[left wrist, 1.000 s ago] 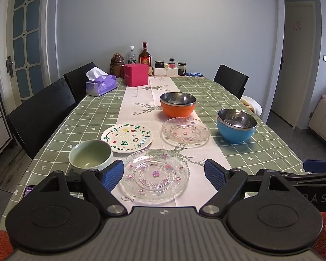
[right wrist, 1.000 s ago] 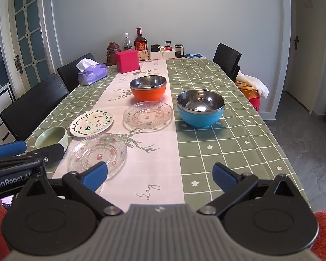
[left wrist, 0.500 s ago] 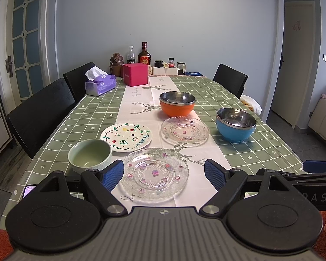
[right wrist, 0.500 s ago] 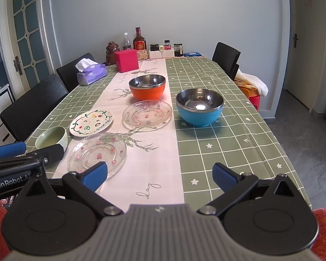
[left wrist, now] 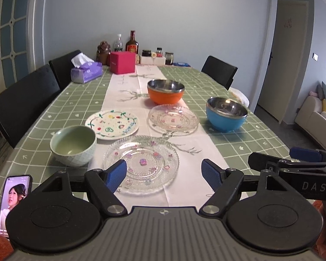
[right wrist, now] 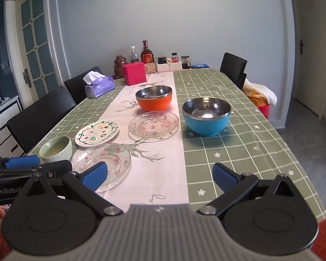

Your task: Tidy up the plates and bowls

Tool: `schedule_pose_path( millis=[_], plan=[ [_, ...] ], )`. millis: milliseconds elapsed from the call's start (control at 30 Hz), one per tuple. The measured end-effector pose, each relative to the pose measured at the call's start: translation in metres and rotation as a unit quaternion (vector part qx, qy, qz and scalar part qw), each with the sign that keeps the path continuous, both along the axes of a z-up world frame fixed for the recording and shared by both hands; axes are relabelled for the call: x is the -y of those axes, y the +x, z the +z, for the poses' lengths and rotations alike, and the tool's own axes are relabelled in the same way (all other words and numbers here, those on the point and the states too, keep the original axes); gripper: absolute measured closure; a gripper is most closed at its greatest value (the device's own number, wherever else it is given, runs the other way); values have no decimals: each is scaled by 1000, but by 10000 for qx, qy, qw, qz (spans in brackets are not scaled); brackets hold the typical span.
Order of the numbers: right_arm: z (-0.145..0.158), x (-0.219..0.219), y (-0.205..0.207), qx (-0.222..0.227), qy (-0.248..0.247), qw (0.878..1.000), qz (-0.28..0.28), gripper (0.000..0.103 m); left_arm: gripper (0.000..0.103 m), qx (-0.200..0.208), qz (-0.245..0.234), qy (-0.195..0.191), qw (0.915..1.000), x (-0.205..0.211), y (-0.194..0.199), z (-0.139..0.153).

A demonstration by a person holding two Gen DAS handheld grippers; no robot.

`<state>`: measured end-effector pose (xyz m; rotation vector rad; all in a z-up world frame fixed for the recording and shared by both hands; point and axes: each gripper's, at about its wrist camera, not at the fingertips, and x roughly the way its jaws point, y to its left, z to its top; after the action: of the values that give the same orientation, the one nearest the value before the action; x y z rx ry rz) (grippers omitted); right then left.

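On the green checked table, a near glass plate [left wrist: 141, 163] [right wrist: 102, 163] lies beside a pale green bowl [left wrist: 74, 144] [right wrist: 55, 149]. Behind them are a painted white plate [left wrist: 112, 124], a second glass plate [left wrist: 173, 119], an orange bowl [left wrist: 165, 92] and a blue bowl [left wrist: 227, 114] [right wrist: 206, 116]. My left gripper [left wrist: 164, 174] hovers at the near glass plate's front rim. Its jaws are closing, wide apart, and the pads touch nothing. My right gripper [right wrist: 160, 175] hangs open over the runner to the right, empty.
A phone [left wrist: 14, 195] with a lit screen lies at the near left table edge. A tissue box [left wrist: 86, 71], a pink box [left wrist: 122, 62], bottles and jars stand at the far end. Black chairs [left wrist: 24, 100] line the left side, and another chair [left wrist: 219, 70] stands far right.
Both views have tipped slightly downward, so the dishes sit higher in the picture and the phone shows more. The left jaws have narrowed a little. No dish has moved.
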<state>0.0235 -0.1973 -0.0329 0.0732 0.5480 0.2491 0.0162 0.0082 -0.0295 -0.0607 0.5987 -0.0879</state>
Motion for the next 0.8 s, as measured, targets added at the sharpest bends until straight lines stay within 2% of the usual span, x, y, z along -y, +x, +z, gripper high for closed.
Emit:
schedule_pose_path(
  millis=[100, 200, 267, 367, 500, 567, 600, 633, 700, 800],
  plan=[
    [-6, -3, 12, 20, 14, 9998, 185, 3, 16, -68, -40, 98, 9999, -4, 10, -7],
    [-12, -11, 33, -221, -117, 9989, 402, 3, 22, -134, -69, 241, 9996, -9, 23, -9],
    [-15, -18, 47, -381, -211, 9976, 533, 3, 22, -225, -94, 214, 9995, -14, 32, -9],
    [-20, -27, 66, -623, -168, 9952, 739, 3, 29, -442, -1, 292, 9986, -21, 50, -14],
    [-30, -38, 94, -1049, 94, 9899, 951, 3, 42, -858, 311, 11, 9958, -38, 71, -27],
    [-34, -44, 106, -1159, 150, 9882, 990, 12, 46, -1054, 522, -198, 9929, -47, 79, -36],
    [-37, -48, 113, -1232, 119, 9875, 978, 25, 47, -1119, 626, -314, 9912, -52, 81, -40],
    [-40, -51, 121, -1308, 104, 9865, 985, 30, 47, -1181, 723, -419, 9895, -57, 83, -44],
    [-46, -55, 134, -1456, 160, 9844, 978, 32, 47, -1284, 905, -570, 9859, -65, 88, -50],
    [-55, -60, 149, -1694, 404, 9799, 975, 48, 47, -1406, 1087, -723, 9814, -75, 93, -58]
  ],
)
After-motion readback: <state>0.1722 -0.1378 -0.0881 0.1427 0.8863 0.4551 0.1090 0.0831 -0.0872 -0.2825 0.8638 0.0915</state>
